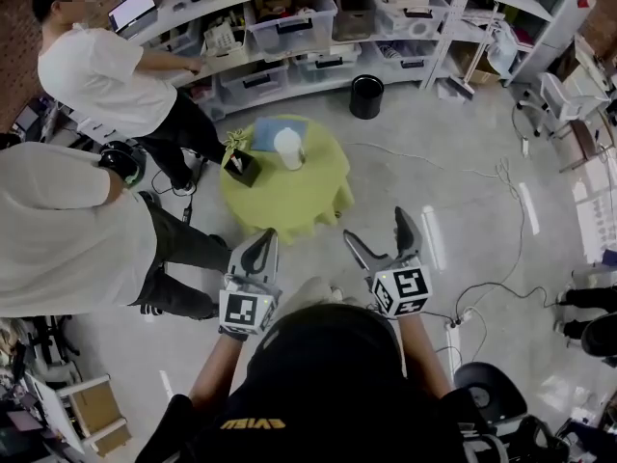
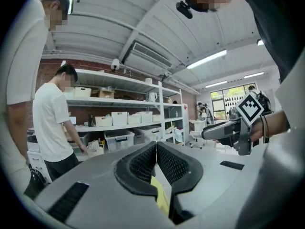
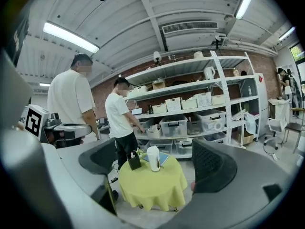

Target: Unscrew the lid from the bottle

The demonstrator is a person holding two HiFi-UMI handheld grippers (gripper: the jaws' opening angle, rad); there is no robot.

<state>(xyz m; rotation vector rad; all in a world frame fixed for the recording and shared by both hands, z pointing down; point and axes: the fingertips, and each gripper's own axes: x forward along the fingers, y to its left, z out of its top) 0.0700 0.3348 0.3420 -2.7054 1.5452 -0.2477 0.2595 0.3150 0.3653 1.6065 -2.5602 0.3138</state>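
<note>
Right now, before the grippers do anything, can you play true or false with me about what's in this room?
1. The white bottle stands on the round table with the yellow cloth. True.
2. The right gripper is holding the bottle. False: its jaws stand wide apart and empty, well short of the table.
3. The left gripper has its jaws shut. True.
4. The bottle is alone on the table. False: a black box and a blue book are on it too.
5. Nobody else is in the room. False: two people in white shirts stand nearby.
</note>
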